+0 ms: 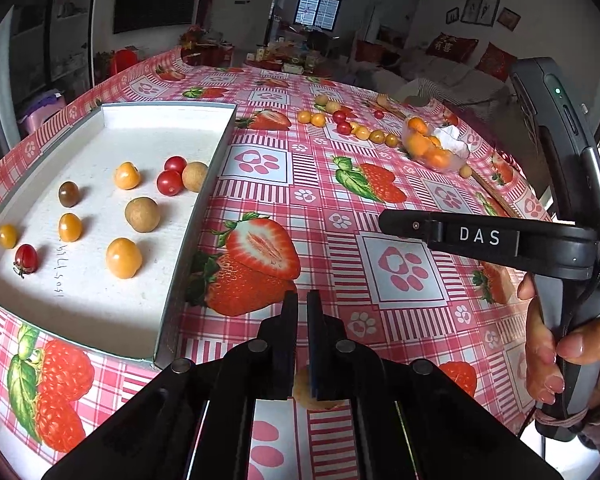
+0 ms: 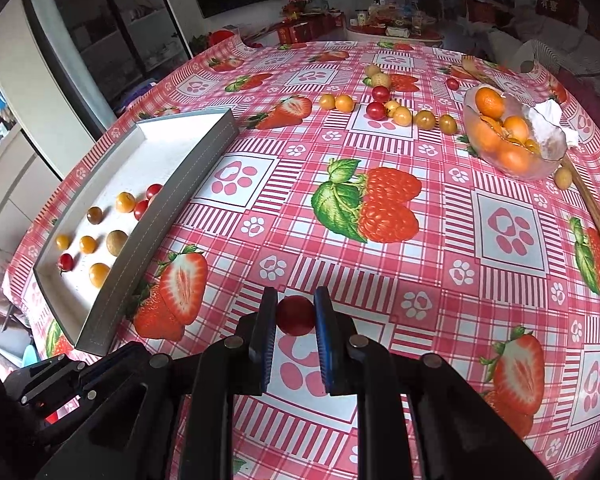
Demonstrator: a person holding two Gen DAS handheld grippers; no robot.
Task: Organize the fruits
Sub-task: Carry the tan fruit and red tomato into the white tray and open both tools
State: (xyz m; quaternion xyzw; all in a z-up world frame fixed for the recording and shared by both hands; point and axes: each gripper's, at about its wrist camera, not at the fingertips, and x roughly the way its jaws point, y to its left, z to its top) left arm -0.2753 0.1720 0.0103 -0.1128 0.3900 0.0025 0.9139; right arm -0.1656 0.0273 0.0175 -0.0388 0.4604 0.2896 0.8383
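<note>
Right wrist view shows the right tongs point(image 2: 296, 314) clamped on a small red cherry tomato point(image 2: 295, 315) above the strawberry-print table point(image 2: 380, 264). The left tongs point(image 1: 302, 312) pinch a round tan longan point(image 1: 302, 388) deep between nearly closed fingers, beside the shallow white tray point(image 1: 100, 300) holding sorted fruits.

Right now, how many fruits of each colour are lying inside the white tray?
In the white tray:
Red tomatoes: 3
Dark brown tomato: 1
Orange-yellow fruits: 4
Tan round fruits: 2
Total: 10
</note>
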